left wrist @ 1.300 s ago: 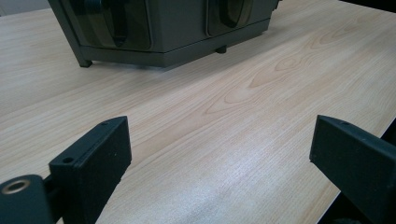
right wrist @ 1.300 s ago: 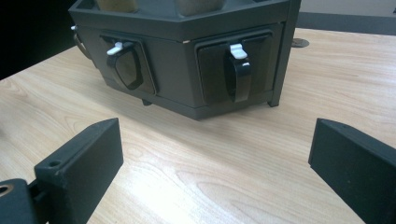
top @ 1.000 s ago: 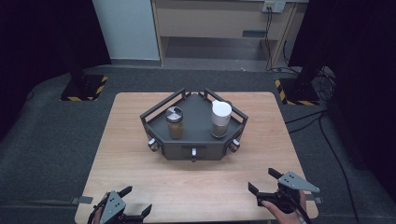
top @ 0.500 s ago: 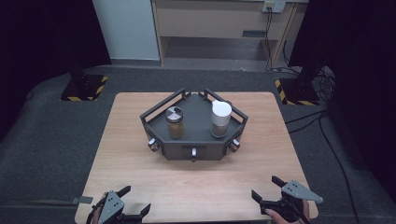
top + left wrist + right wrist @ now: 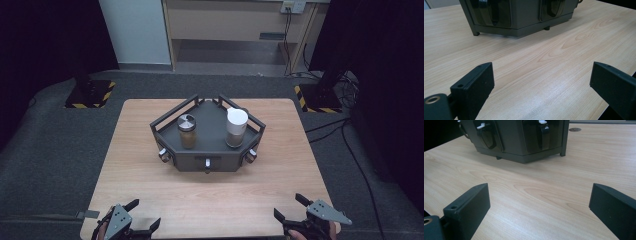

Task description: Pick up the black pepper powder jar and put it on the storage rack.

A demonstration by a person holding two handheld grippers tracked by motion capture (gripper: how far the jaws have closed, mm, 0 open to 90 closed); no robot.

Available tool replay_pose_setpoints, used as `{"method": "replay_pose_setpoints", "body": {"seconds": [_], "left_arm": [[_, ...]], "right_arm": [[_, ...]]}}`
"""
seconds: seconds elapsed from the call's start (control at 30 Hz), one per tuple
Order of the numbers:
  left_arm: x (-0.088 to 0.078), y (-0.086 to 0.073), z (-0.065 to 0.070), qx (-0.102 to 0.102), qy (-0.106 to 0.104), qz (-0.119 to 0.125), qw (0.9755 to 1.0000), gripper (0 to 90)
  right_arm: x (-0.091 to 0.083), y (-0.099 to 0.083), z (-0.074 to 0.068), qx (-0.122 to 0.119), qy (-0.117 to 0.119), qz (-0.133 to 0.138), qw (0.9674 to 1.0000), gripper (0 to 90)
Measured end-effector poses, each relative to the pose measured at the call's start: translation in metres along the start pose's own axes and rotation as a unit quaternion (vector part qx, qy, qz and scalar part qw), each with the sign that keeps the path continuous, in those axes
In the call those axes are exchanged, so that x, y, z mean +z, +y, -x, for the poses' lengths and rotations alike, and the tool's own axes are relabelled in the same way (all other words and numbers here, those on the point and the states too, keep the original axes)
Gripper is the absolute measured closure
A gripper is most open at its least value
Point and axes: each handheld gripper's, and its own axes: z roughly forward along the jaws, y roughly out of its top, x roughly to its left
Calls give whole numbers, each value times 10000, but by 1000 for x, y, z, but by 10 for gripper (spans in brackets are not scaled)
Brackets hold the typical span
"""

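A dark grey angular stand (image 5: pixel 207 150) sits mid-table, with silver knobs on its front faces. On its top stand a brown-filled jar with a metal lid (image 5: pixel 187 131) and a taller jar with a white cap (image 5: pixel 236 127). At the near left edge of the table my left gripper (image 5: pixel 145 214) is open with nothing in it. At the near right edge my right gripper (image 5: pixel 289 206) is open too. The left gripper view has the open jaws of the left gripper (image 5: pixel 541 82) pointing at the stand (image 5: pixel 519 15). In the right gripper view the right gripper (image 5: pixel 539 202) faces the stand (image 5: pixel 519 140) over bare wood.
The wooden table (image 5: pixel 150 180) has bare surface between the grippers and the stand. A small round mark (image 5: pixel 575 129) lies on the tabletop beyond the stand. Grey carpet surrounds the table, with cables (image 5: pixel 350 145) on the floor at the right.
My right gripper has drawn back toward the table's near edge and sits lower in the high view. The left gripper has hardly moved. The stand and jars are unchanged.
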Motion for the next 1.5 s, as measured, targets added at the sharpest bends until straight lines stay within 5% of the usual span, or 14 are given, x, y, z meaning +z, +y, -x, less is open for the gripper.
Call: {"method": "replay_pose_setpoints", "body": {"seconds": [0.83,1.5], "left_arm": [[-1,-1,-1,-49,74,-4,10000,43],[2,1,3,71,17,-72,9999,43]], "right_arm": [[-10,-30,-17,-51,-177,258,9995,39],[-6,-35,-21,-286,-209,242,9991,37]]}}
